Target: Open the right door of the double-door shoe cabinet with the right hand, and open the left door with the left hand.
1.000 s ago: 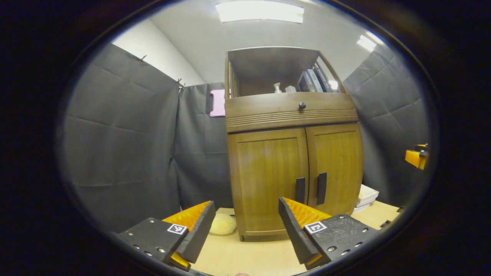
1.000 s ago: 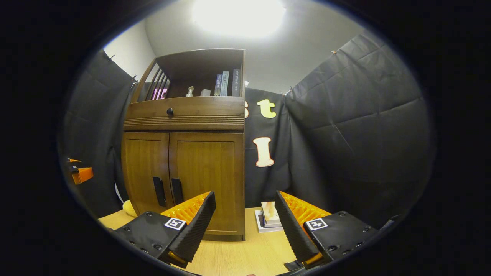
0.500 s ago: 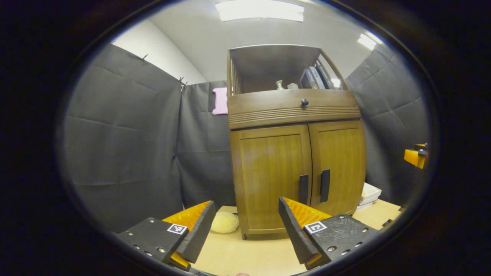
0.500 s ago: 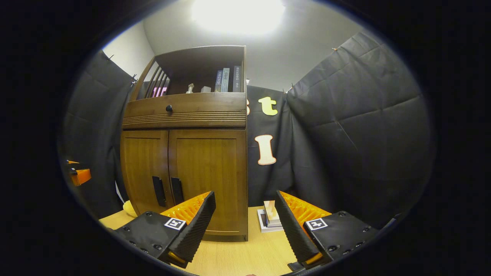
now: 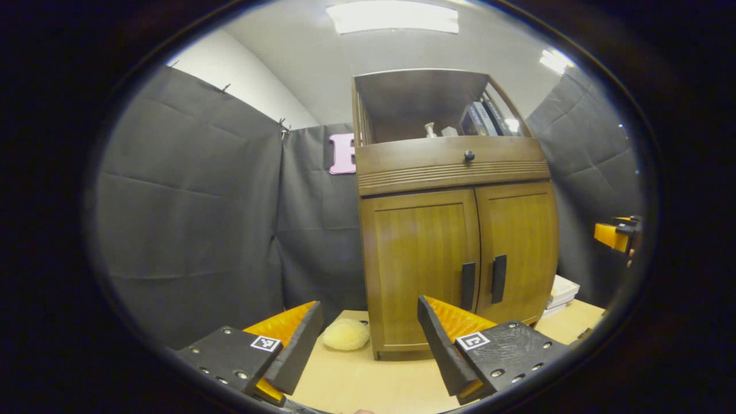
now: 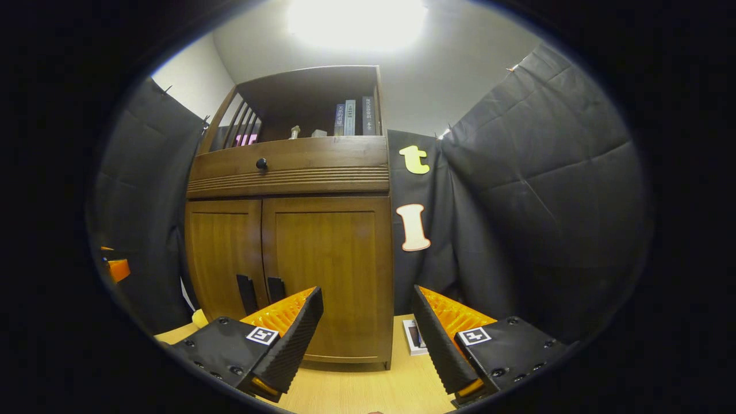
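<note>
Stack of books (image 6: 415, 336) at lower centre of right gripper view partly hidden behind own tongs; right door handle (image 6: 276, 289) cut by same; shelf items (image 5: 430, 130) too small to identify.

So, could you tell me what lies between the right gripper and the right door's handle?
Bare tabletop and air, in the right gripper view; the right gripper is open, short of the handle.

right gripper (image 6: 368, 322) has crept closer to the cabinet (image 6: 322, 276); the book stack (image 6: 415, 336) is now mostly hidden behind its finger.
</note>
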The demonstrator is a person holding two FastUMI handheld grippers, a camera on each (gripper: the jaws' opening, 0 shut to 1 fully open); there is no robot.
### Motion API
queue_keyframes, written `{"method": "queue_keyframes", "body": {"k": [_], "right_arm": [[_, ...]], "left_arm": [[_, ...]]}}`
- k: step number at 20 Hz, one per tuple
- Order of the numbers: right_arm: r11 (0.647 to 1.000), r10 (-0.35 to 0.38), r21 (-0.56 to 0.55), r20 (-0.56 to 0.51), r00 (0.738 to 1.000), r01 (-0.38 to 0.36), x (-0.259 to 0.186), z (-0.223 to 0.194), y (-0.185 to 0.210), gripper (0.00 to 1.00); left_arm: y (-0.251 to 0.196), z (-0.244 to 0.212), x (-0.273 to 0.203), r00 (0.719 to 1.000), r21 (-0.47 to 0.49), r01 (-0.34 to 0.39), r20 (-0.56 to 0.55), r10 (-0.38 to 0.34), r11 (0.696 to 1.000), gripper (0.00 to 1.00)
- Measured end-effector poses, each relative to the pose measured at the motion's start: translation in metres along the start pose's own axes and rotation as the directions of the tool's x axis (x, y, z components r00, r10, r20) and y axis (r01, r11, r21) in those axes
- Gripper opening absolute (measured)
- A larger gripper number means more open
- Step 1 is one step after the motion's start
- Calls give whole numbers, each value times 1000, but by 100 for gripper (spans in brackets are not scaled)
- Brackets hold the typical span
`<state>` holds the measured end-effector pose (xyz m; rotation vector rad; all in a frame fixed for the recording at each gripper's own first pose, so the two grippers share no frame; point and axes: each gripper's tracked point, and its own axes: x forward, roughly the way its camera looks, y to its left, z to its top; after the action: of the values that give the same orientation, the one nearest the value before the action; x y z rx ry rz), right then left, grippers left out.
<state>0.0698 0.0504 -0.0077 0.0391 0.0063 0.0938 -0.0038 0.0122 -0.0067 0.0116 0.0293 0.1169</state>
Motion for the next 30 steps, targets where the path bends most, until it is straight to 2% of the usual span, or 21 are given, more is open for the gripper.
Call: {"method": "queue_keyframes", "body": {"k": [16,30], "right_arm": [[989,149,8,-34,988,-148,78,-35,94,97],[977,212,-10,-113,971,-215,139,-92,156,98]], "left_arm": [[18,9,-7,990,20,-144,-3,144,989,96],[33,20,-17,958,43,-285,-9,286,957,95]]}}
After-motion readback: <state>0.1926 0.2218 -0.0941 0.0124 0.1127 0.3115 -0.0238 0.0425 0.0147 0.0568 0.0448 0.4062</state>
